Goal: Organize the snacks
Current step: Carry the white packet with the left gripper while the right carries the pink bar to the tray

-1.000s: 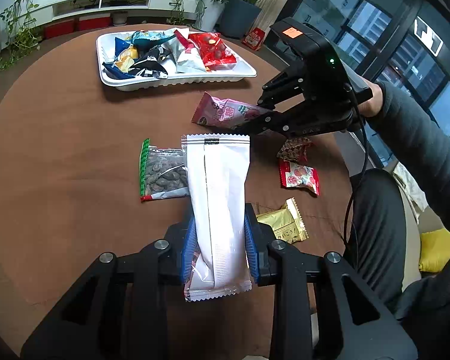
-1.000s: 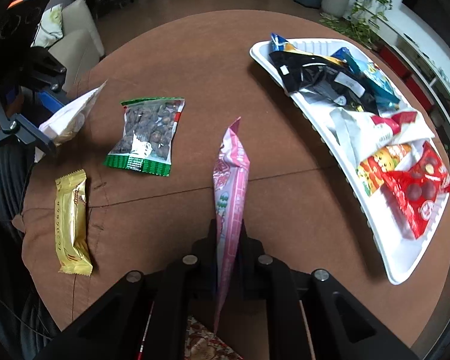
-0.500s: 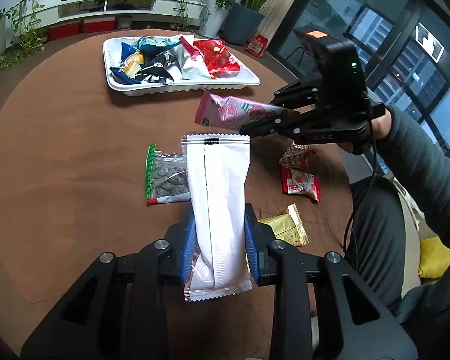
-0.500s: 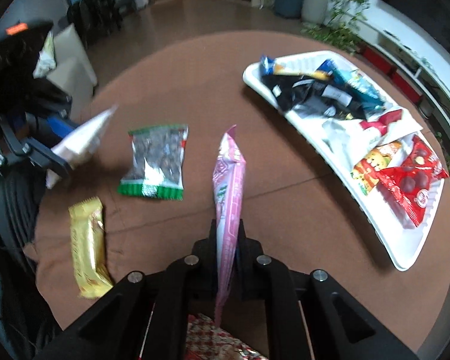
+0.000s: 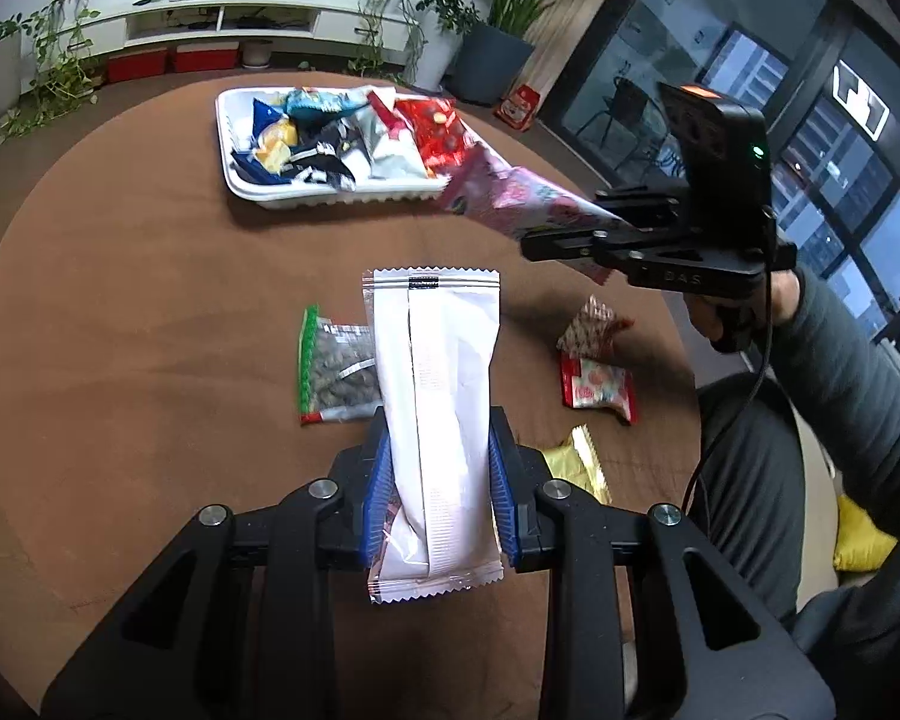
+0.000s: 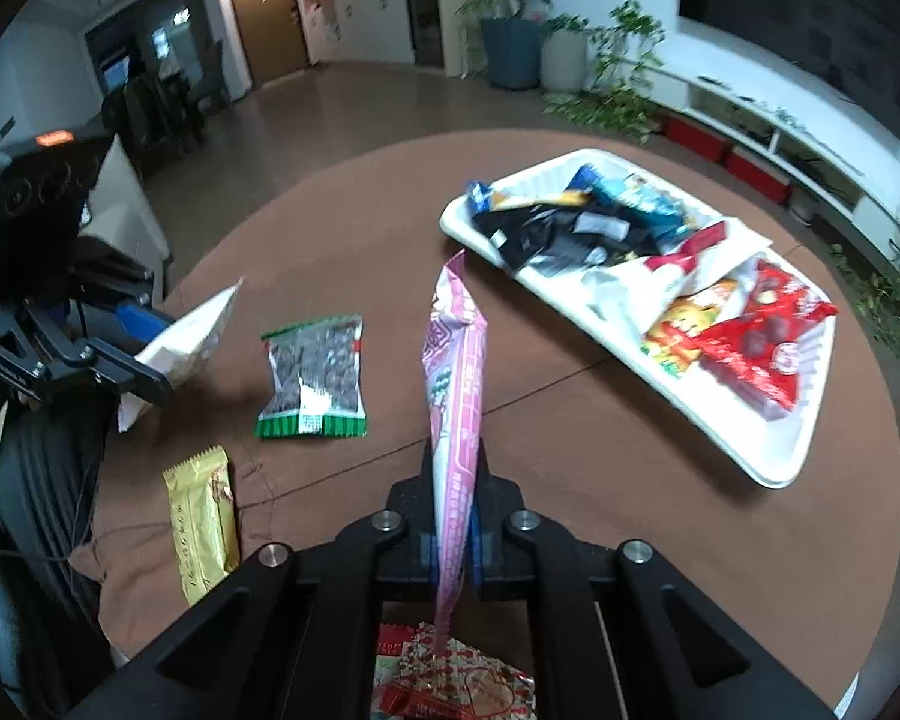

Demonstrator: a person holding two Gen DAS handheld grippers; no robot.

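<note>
My left gripper (image 5: 438,480) is shut on a long white snack packet (image 5: 435,396) and holds it above the round brown table. It shows from the right wrist view too (image 6: 144,372), with the white packet (image 6: 192,336). My right gripper (image 6: 453,516) is shut on a pink snack packet (image 6: 456,372), raised above the table; in the left wrist view the gripper (image 5: 546,240) carries the pink packet (image 5: 510,198) close to the near right corner of the white tray (image 5: 240,180). The tray (image 6: 768,450) holds several snack packs.
On the table lie a green-edged bag of seeds (image 5: 336,366) (image 6: 312,378), a gold bar (image 5: 570,468) (image 6: 201,522), a red-and-white packet (image 5: 597,387) and a patterned packet (image 5: 591,327) (image 6: 450,684). Plants, a low shelf and windows stand around the table.
My right gripper has lifted the pink packet and carried it toward the tray. My left gripper has kept the white packet almost still.
</note>
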